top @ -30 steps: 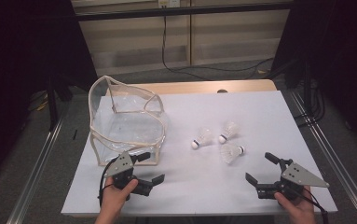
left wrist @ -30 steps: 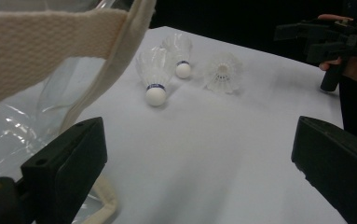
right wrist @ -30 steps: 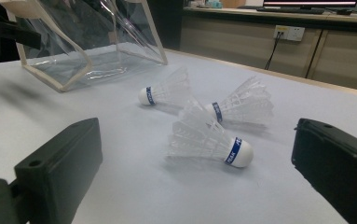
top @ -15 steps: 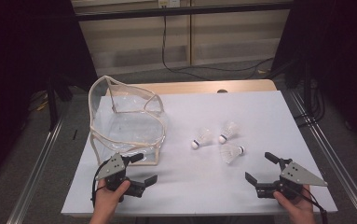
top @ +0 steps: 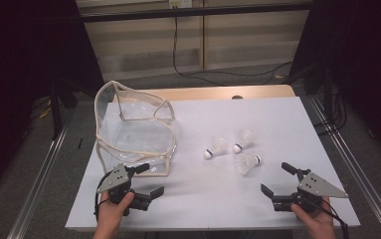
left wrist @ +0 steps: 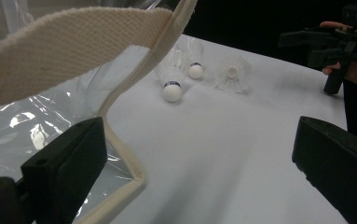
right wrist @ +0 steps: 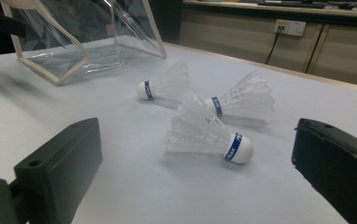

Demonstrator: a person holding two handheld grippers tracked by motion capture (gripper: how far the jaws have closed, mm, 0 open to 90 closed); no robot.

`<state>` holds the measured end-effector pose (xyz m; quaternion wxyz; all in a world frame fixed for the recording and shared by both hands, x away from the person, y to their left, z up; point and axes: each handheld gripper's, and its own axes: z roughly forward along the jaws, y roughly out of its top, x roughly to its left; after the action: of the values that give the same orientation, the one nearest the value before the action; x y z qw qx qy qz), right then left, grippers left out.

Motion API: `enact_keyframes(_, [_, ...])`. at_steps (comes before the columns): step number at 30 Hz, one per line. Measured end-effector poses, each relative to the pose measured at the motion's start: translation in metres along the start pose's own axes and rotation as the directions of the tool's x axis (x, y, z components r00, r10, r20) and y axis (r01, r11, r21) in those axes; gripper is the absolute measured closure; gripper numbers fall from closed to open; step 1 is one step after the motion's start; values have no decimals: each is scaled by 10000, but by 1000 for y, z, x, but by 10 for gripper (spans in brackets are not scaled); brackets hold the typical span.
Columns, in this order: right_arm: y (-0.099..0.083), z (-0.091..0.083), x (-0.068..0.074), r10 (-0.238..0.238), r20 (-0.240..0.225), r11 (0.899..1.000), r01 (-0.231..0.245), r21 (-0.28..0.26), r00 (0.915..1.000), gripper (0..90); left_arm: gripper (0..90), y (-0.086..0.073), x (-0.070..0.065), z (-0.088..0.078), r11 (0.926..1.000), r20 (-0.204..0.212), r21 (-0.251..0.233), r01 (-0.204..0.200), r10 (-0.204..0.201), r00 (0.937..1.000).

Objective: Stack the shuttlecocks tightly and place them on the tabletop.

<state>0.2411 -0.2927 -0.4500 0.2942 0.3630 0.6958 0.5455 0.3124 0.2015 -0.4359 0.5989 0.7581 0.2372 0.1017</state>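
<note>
Blue band with pale lettering, too small to read, on each of three shuttlecocks [right wrist: 209, 137] lying mid-tabletop [top: 277, 119], right of clear bag [top: 133, 132]. Left gripper [top: 148, 180] at bag's near corner, fingers wide apart, empty; moved left and nearer the bag since a second ago. Right gripper [top: 276, 180] unmoved, fingers spread, empty.

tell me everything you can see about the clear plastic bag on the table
The clear plastic bag with cream fabric trim stands open on the left of the white table, looking empty. Its soft walls sag and crease, and a woven cream strap arches over its mouth. The left hand-held gripper, jaws open, sits by its near corner, not gripping it.
</note>
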Motion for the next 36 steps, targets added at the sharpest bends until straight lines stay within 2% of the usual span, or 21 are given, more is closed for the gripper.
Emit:
enact_keyframes(6, [1,1,0,-30,-9,9999,30,112,10000,13,33,-1,1,1,10000,55,3,-17,17,10000])
enact_keyframes(14, [5,7,-7,200,86,9992,-202,353,9998,12,33,-3,1,2,10000,128,-15,-52,52,9999])
enact_keyframes(22, [12,15,-14,254,-84,9962,-246,837,9996,11,32,-4,1,1,9999,144,-30,-106,107,9998])
enact_keyframes(26, [15,19,-17,305,-192,9959,-288,852,9993,11,31,-4,1,-1,9999,80,-86,-105,106,9999])
enact_keyframes(36, [30,34,-30,465,-73,9939,-456,1005,9989,11,31,-6,2,-2,9999,94,-96,-50,51,9999])
